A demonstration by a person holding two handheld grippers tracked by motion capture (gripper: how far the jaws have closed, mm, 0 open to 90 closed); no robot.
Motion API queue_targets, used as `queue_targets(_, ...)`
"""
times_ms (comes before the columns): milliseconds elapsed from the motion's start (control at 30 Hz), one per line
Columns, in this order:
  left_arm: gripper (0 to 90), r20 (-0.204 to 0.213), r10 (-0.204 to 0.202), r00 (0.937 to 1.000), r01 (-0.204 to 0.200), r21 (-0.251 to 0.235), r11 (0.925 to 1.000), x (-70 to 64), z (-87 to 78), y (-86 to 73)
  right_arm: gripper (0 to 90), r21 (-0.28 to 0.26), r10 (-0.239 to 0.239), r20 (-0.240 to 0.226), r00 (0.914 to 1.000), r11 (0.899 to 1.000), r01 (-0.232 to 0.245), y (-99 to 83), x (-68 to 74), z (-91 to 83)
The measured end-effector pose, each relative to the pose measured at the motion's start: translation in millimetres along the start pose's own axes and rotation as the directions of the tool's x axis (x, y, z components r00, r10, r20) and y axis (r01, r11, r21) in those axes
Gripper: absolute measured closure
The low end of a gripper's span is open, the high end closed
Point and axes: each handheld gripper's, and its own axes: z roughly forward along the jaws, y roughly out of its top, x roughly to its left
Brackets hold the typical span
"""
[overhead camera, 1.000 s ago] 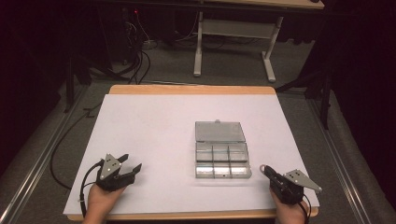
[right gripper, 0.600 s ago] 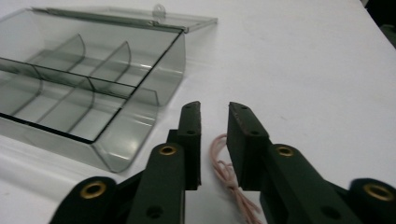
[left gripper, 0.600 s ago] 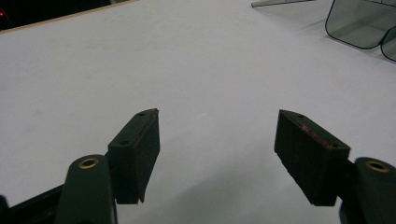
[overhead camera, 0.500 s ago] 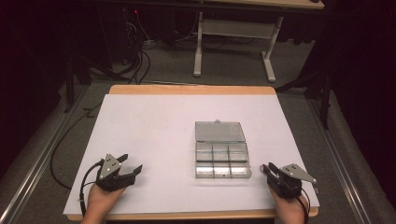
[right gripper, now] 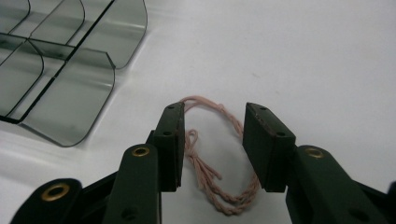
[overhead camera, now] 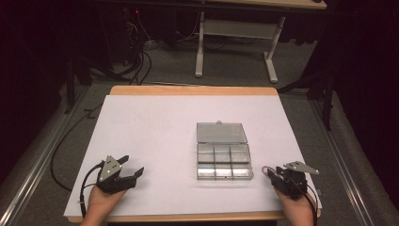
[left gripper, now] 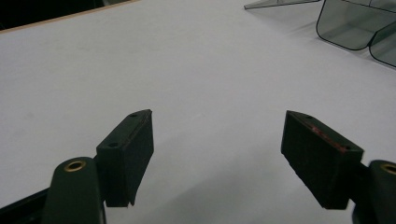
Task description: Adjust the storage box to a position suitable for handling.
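High view. A white table is seen from above, with a clear plastic box right of centre, its lid laid open toward the top of the frame and six compartments facing up. The left gripper is held low at the lower left, well apart from the box, jaws spread; it appears parked out of the way. The right gripper is held at the lower right, just beside the box's near right corner. A small pale loop of string is seen at its tip.

Left gripper view. The two black jaws are seen wide apart over bare table, nothing between them. The box is glimpsed at the upper right of the frame, far off.

Right gripper view. The string, a pinkish twisted loop with a knot, is seen lying on the table in the lower centre of the frame. The right gripper is set astride it: jaws partly open, one to each side of the loop, not yet closed on it. The box lies at the upper left, near. This placement is judged to be a lining-up for a pinch, the string likely meant for a compartment close by.
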Motion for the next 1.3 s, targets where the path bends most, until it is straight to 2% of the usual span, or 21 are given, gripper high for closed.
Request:
queue_targets(200,26.1,0.006,-0.003,1.0,0.003,-0.004,1.0,0.5,-0.2,-0.1,57.4,0.068,0.008,-0.004,1.0,0.998,-0.007,5.5,-3.2,-1.5)
queue_targets(333,25.9,0.008,-0.002,1.0,0.002,-0.008,1.0,0.4,-0.8,-0.3,56.3,0.11,-0.012,-0.006,0.9999,0.994,0.012,11.4,-2.2,-4.7)
queue_targets(500,25.8,0.014,-0.001,0.9999,0.001,-0.008,1.0,0.4,-0.7,-0.3,55.5,0.181,-0.033,-0.014,0.9993,0.983,0.035,17.4,0.3,-5.7)
queue_targets(767,25.8,0.018,0.003,0.9998,-0.002,-0.007,1.0,0.2,-0.7,-0.2,53.7,0.292,-0.104,-0.02,0.9944,0.951,0.105,23.8,7.0,-2.9)
queue_targets(900,25.8,0.021,0.004,0.9998,-0.004,-0.008,1.0,0.2,-0.7,-0.3,52.4,0.341,-0.128,-0.032,0.9912,0.931,0.132,29.7,10.7,-4.3)
queue_targets(1133,25.8,0.024,0.004,0.9997,-0.004,-0.007,1.0,0.2,-0.6,-0.2,47.7,0.431,-0.161,-0.057,0.9852,0.886,0.17,41.0,10.8,-3.2)
queue_targets(1167,25.8,0.024,0.005,0.9997,-0.005,-0.006,1.0,0.2,-0.6,-0.2,47.6,0.436,-0.163,-0.061,0.9848,0.883,0.173,42.1,10.4,-2.9)
queue_targets(1267,25.8,0.024,0.005,0.9997,-0.005,-0.006,1.0,0.1,-0.5,-0.2,46.4,0.469,-0.171,-0.079,0.9821,0.863,0.188,46.7,7.6,-1.2)
queue_targets(1300,25.8,0.024,0.006,0.9997,-0.005,-0.005,1.0,0.2,-0.5,-0.2,46.0,0.475,-0.17,-0.083,0.9819,0.859,0.189,47.7,6.8,-0.6)
